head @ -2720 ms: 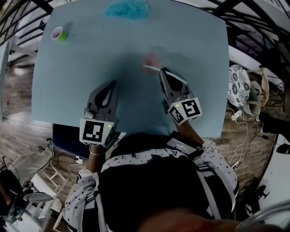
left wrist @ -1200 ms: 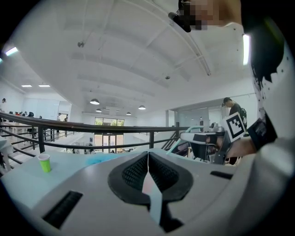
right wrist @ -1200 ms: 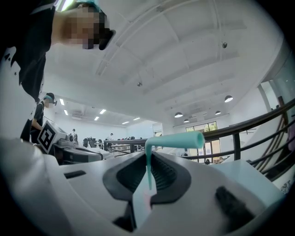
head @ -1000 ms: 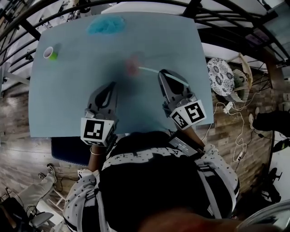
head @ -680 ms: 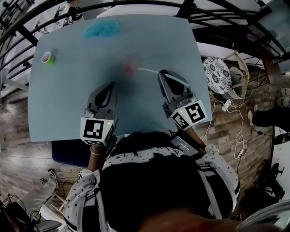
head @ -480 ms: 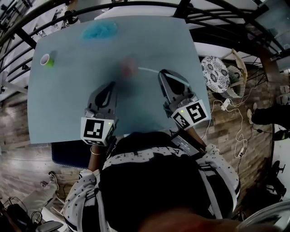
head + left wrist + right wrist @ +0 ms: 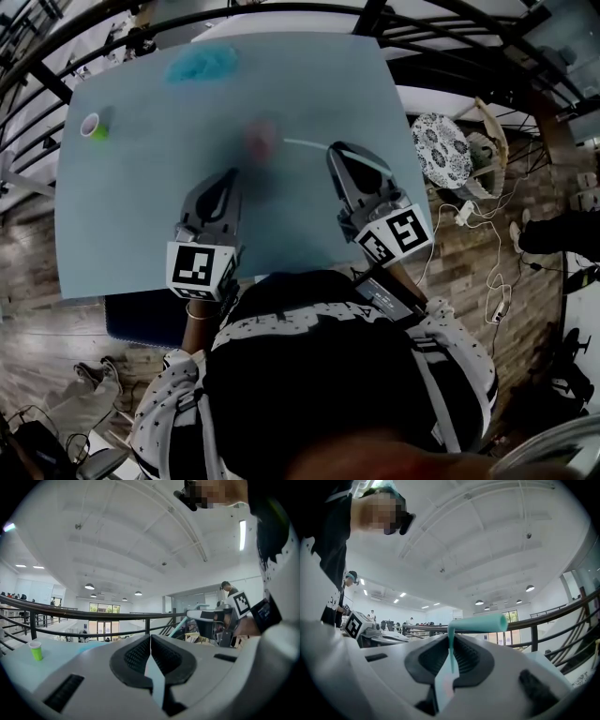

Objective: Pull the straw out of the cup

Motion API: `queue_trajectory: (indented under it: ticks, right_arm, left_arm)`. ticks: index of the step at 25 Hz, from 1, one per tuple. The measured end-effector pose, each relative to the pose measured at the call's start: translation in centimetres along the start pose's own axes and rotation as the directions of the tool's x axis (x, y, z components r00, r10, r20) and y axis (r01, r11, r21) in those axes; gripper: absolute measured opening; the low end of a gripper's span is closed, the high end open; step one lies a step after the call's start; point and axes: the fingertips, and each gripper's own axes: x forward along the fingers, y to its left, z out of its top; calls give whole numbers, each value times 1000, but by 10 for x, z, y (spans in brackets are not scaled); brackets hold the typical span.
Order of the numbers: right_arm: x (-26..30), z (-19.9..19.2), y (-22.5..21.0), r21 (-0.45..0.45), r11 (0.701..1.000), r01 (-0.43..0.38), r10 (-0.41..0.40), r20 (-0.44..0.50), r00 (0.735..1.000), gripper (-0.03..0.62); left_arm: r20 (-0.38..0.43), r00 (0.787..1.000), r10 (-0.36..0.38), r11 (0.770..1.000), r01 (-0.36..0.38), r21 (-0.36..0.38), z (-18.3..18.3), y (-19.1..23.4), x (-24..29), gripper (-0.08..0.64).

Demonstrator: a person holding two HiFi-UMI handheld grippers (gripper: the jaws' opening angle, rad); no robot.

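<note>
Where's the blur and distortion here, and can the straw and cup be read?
Head view: dim, the cup is a pink smear, the straw thin but legible. Right gripper view: heavy fisheye, straw sharp up close, background bent. Left gripper view: same fisheye, green cup small yet crisp.

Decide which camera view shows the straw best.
The right gripper view: the teal straw looms large, pinched in the right gripper's shut jaws. The head view shows a thin pale line running toward the blurred cup; the left gripper view, a small distant piece.
</note>
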Motion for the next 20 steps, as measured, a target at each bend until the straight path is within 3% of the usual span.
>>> queue_trajectory:
  ticks: [20]
  right_arm:
    - [-9, -5, -10, -1, 1000, -17, 17, -3, 1000, 44]
  left_arm:
    - [-3, 1000, 18, 1000, -18, -1, 2, -9, 3, 14]
